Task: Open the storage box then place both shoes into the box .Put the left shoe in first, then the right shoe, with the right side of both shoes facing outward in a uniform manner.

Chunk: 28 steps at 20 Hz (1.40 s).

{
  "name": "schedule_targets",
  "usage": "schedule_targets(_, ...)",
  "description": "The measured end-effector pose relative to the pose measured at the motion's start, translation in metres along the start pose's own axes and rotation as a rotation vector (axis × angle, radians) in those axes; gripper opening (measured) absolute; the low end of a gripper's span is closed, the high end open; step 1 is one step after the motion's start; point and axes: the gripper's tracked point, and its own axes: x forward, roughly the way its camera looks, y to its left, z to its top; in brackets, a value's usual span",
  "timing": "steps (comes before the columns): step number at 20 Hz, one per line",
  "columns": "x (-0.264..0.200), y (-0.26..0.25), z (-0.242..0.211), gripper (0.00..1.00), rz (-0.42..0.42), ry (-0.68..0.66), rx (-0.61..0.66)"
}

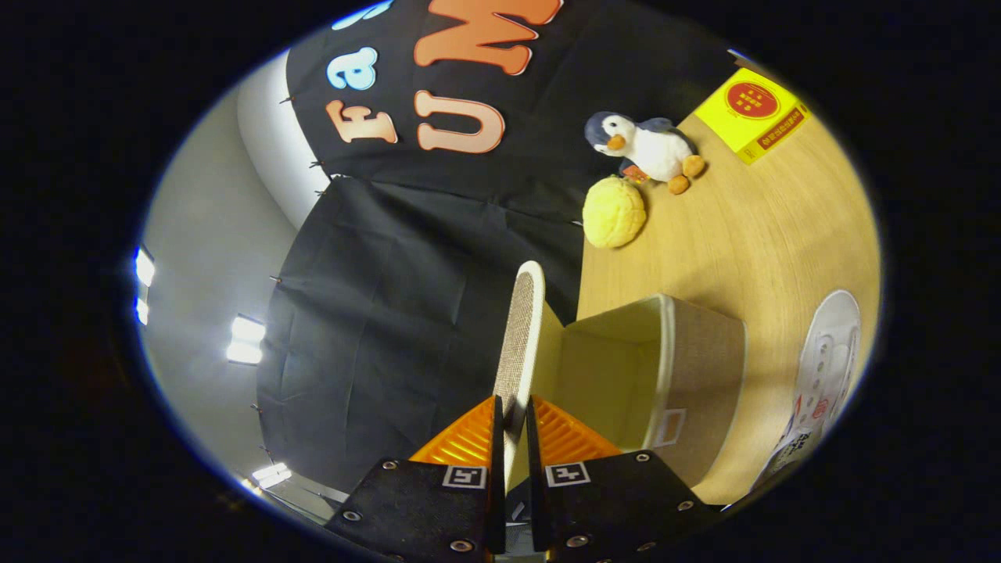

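1. Storage box stands on the wooden table, at about two o'clock from the fingertips and just beside them. Its mouth is uncovered and the inside looks empty.
2. Lid of the box is pinched edge-on in the gripper. Both fingers are close together with the lid's lower rim pressed between them, so the tongs are clamped on it.
3. The lid's long axis runs from the fingertips toward twelve o'clock, leaning slightly to one o'clock. Its woven face is toward eleven o'clock and its pale rim toward the box.
4. The relation that matters: the lid rises just beside the box's near wall, between the box mouth and the black cloth. My judgement is that the opening step is nearly done, and that the lid must next be carried clear and set down away from the mouth.
5. One pale shoe lies on the table beyond the box at three o'clock, well apart from the fingers. Which foot it fits I cannot tell.
6. A yellow ball, a penguin toy and a yellow carton sit farther off at one o'clock, out of the way of the coming move.
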Motion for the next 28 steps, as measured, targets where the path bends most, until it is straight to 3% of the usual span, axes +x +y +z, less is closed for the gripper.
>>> schedule_targets(6, 0.05, 0.05, -0.013, 0.11, -0.028, 0.09, -0.156)
schedule_targets(12, 0.114, 0.088, -0.04, 0.12, 0.027, 0.166, -0.16)
schedule_targets(18, 0.175, 0.093, -0.052, 0.13, -0.029, 0.172, -0.141)
schedule_targets(24, 0.174, 0.081, -0.048, 0.74, -0.102, 0.12, -0.214)
schedule_targets(26, 0.157, 0.064, -0.035, 0.84, -0.156, 0.089, -0.255)
schedule_targets(28, 0.136, 0.04, -0.022, 0.87, -0.222, 0.046, -0.306)
